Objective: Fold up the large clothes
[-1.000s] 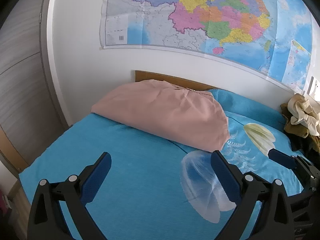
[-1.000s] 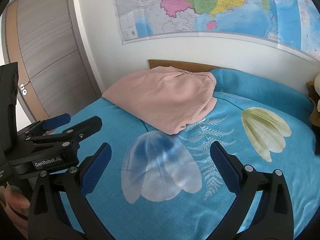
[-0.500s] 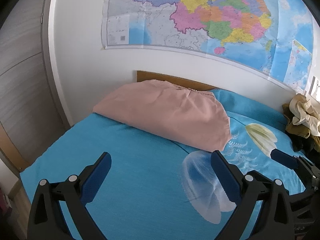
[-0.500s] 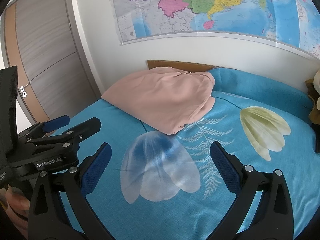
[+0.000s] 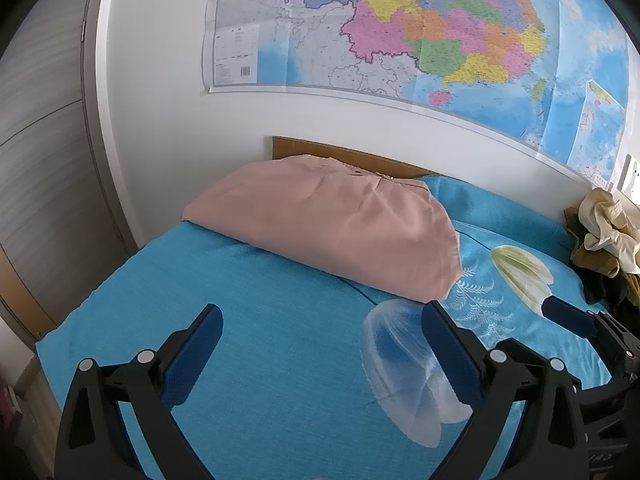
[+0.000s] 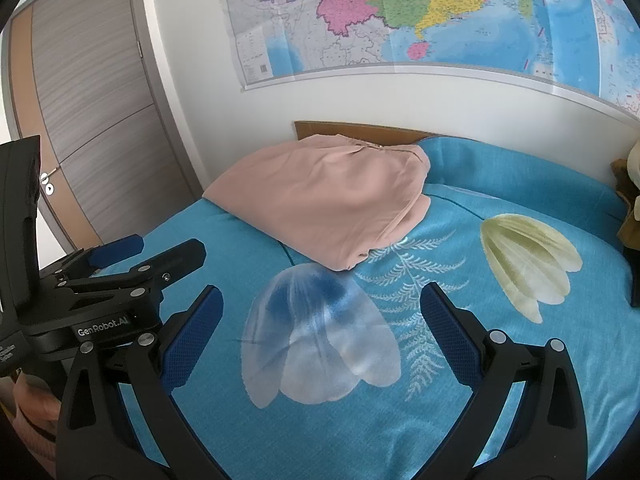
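A folded pink garment [image 5: 328,224] [image 6: 324,200] lies in a neat mound at the head of the bed, against the wooden headboard. My left gripper [image 5: 320,320] hovers open above the blue bedspread, short of the garment, nothing between its blue pads. My right gripper [image 6: 320,308] is open too, over the printed white flower, its fingers empty. The left gripper's body [image 6: 100,304] shows at the left of the right wrist view, and a blue pad of the right gripper [image 5: 568,316] at the right of the left wrist view.
The blue bedspread [image 5: 260,320] with flower prints covers the bed. A heap of cream, olive and dark clothes [image 5: 604,236] sits at the bed's right edge. A large map [image 5: 400,28] hangs on the wall; a grey door [image 6: 92,112] stands at left.
Both views have drifted slightly, so the pink garment sits a little higher and closer. Both grippers stay open and empty.
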### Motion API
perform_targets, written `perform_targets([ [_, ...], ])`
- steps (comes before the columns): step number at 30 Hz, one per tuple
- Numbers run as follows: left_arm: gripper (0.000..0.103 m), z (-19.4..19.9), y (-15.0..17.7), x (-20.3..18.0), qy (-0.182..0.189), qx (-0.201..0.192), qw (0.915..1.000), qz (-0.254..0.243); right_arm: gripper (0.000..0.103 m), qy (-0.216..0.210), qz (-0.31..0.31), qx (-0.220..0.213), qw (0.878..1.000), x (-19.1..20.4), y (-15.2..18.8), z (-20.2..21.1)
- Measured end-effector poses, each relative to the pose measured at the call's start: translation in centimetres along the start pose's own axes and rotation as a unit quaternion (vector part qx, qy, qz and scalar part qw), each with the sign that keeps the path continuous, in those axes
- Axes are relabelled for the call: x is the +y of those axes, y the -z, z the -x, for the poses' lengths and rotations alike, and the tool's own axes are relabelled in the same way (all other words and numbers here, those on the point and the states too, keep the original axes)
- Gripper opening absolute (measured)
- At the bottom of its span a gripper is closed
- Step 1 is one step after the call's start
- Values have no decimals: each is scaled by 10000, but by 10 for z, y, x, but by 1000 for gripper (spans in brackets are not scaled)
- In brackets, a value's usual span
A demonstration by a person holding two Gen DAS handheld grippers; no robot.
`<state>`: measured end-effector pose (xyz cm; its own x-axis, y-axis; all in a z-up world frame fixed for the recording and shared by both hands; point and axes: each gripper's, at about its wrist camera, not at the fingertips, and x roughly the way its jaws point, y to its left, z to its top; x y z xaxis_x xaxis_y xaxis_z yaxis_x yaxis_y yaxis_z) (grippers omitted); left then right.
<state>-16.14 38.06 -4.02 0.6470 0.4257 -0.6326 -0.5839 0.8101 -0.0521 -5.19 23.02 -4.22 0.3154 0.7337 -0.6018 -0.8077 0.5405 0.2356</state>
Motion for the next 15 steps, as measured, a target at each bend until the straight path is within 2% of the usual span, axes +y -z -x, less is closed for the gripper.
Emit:
perform_targets([
  [15, 96, 0, 1, -4, -38, -4, 10000, -23, 97, 9, -6, -10, 10000, -1, -1, 0],
])
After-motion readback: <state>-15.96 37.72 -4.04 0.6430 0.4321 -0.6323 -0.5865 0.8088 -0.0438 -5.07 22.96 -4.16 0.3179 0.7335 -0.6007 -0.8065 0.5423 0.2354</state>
